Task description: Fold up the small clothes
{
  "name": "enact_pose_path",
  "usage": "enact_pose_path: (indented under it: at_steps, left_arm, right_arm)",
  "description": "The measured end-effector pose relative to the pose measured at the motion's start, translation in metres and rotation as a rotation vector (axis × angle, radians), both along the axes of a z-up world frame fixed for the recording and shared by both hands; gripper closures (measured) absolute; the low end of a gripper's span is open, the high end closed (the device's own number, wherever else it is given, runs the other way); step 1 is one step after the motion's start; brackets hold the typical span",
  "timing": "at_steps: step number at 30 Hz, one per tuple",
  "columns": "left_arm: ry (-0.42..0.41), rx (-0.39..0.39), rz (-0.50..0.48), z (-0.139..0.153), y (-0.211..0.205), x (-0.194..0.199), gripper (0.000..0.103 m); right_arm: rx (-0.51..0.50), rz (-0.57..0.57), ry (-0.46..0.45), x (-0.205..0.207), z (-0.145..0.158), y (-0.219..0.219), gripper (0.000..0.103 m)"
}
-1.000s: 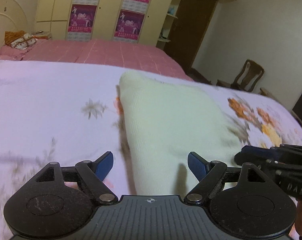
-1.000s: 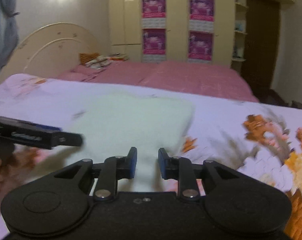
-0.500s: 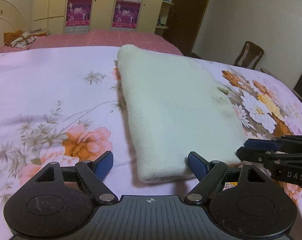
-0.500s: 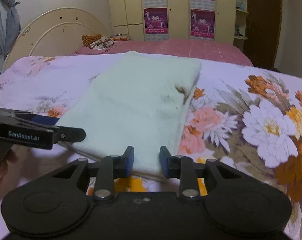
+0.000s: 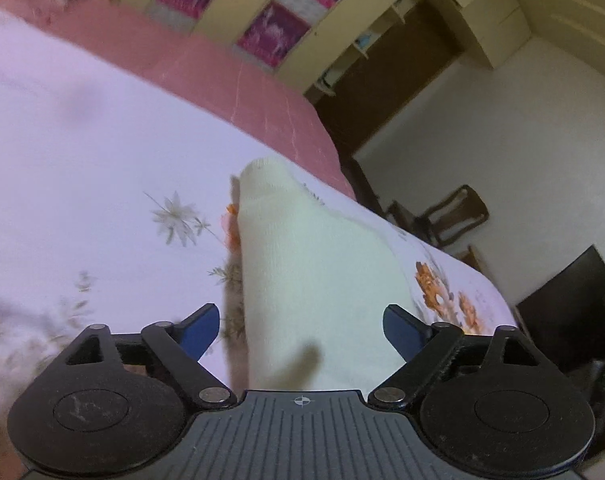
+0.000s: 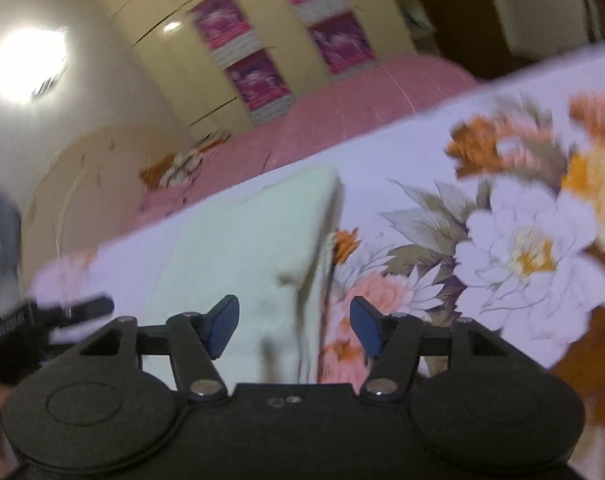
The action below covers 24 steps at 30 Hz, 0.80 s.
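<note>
— Look, the cream knit cloth (image 5: 310,276) is lying flat on the bed (image 5: 82,168), on the sheet with the big flowers. Is it folded yet?

— It looks folded into a long shape already, I think, but it may need one more fold to be small. The near end is right under both tools.

— Are they holding it?

— No. The left gripper (image 5: 300,326) has its jaws wide and opening more, and the cloth's near end sits between them with nothing pinching it. The right gripper (image 6: 294,322) is opening its jaws too — the cloth's right edge runs between them, but the blue pads are not touching it.

— So what should they do to fold it well?

— I would take the two near corners, one with each tool. Go low, so each pad slides under all the layers, not just the top one. Then close at the same time.

— And after that?

— Lift only a little and carry the near end over to the far end, keeping both sides even — if one hand goes faster, the fold turns crooked. The pictures are blurry now, so slowing down first would help.

— Could it go wrong?

— The soft knit could slip or bunch up.
</note>
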<state>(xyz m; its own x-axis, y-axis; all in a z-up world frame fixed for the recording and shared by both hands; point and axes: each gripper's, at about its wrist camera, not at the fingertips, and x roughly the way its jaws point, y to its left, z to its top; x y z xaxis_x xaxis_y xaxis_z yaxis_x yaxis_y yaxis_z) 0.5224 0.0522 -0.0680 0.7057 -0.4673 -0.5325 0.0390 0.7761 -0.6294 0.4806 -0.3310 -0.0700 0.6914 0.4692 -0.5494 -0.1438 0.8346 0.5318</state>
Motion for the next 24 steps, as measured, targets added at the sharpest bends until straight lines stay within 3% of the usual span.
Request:
enact_pose_path:
  at_steps: [6,11,16,18,19,20,24]
  left_arm:
    - [0.051,-0.007,-0.051,-0.025,-0.018,0.026,0.016]
    - [0.043,-0.040,-0.066,-0.034,-0.024,0.036,0.025]
    - [0.038,0.061,-0.079,-0.029,-0.036,0.043,0.038]
    - [0.031,0.126,-0.093,-0.023,-0.044,0.044,0.048]
    - [0.023,0.134,-0.106,-0.020,-0.047,0.045,0.062]
    - [0.014,0.133,-0.111,-0.017,-0.048,0.044,0.066]
    - [-0.030,0.240,-0.119,-0.001,-0.059,0.036,0.070]
  right_arm:
    - [0.117,0.018,0.077,0.039,-0.029,-0.006,0.042]
    - [0.144,0.046,0.100,0.054,-0.041,0.001,0.050]
    - [0.032,0.089,0.076,0.055,-0.032,0.022,0.057]
    - [0.003,0.100,0.070,0.054,-0.031,0.029,0.061]
    - [-0.018,0.101,0.064,0.053,-0.029,0.033,0.063]
    - [-0.041,0.103,0.057,0.051,-0.026,0.037,0.065]
    - [-0.168,0.100,-0.013,0.039,-0.012,0.057,0.074]
